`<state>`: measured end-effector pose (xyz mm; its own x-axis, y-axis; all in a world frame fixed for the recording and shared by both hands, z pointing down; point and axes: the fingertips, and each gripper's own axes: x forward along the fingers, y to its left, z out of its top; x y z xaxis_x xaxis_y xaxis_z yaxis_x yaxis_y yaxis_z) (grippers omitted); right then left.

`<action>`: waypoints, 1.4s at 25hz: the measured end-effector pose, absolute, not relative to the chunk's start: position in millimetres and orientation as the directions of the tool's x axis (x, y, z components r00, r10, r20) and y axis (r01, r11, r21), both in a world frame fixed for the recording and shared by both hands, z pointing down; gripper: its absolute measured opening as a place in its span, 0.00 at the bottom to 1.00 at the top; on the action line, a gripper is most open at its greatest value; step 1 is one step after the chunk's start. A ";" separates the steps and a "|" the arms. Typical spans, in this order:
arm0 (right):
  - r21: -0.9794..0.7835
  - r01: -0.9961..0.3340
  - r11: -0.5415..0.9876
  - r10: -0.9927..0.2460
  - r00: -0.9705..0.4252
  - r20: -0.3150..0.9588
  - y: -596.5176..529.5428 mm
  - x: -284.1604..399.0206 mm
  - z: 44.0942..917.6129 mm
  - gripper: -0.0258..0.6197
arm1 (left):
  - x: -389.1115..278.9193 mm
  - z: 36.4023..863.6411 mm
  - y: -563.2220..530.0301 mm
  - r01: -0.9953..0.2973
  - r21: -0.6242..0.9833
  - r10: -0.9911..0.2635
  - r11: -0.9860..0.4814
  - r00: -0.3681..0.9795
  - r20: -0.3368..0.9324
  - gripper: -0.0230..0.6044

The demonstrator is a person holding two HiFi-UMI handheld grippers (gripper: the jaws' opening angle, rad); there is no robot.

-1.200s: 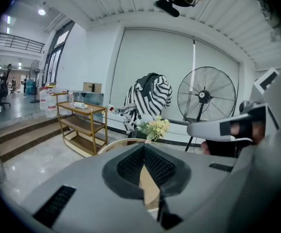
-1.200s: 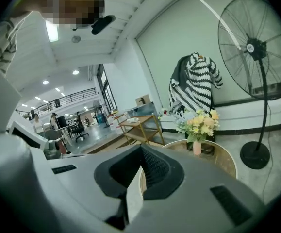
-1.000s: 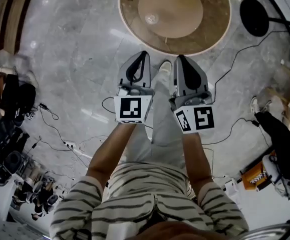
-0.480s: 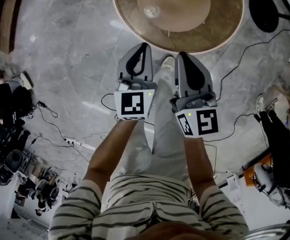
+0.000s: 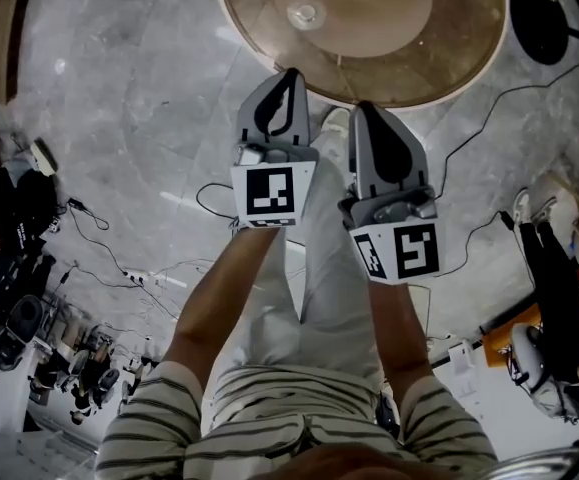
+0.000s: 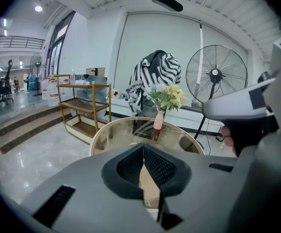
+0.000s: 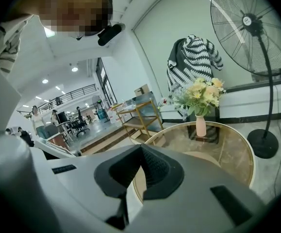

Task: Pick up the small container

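A small clear round container (image 5: 306,13) stands on the round glass table (image 5: 469,63) with a gold rim, ahead of the person. Both grippers are held side by side at waist height, short of the table's near edge. In the head view the left gripper (image 5: 290,74) points at the table rim, shut and empty. The right gripper (image 5: 360,110) sits beside it, a little further back, also shut and empty. The left gripper view shows the left gripper (image 6: 143,147) with its jaws together, and the right gripper view shows the same of the right gripper (image 7: 141,147). I cannot make out the container in either gripper view.
A vase of flowers (image 6: 158,119) stands at the table's far side. A standing fan (image 6: 216,74) is behind the table; its base (image 5: 539,18) is on the floor to the right. A gold shelf unit (image 6: 84,108) stands left. Cables (image 5: 129,278) and gear (image 5: 9,318) lie on the floor.
The person has stepped toward the table, which now lies closer to the gripper tips and lower in the head view. Both grippers stay shut and side by side.
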<state>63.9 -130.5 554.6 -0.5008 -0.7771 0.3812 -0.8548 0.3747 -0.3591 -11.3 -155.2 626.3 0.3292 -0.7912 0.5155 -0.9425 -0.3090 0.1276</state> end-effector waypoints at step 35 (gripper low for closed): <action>-0.390 -0.869 0.303 -0.770 -0.465 0.437 -142.1 80.2 627.7 0.05 | 1.9 743.4 -230.2 -0.950 0.056 -0.767 -0.308 0.283 0.576 0.61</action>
<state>80.2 -142.1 627.7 -0.4649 -0.7700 0.4370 -0.8693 0.3035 -0.3901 1.9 -230.2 743.4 0.2830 -0.7672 0.5756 -0.9496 -0.3084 0.0557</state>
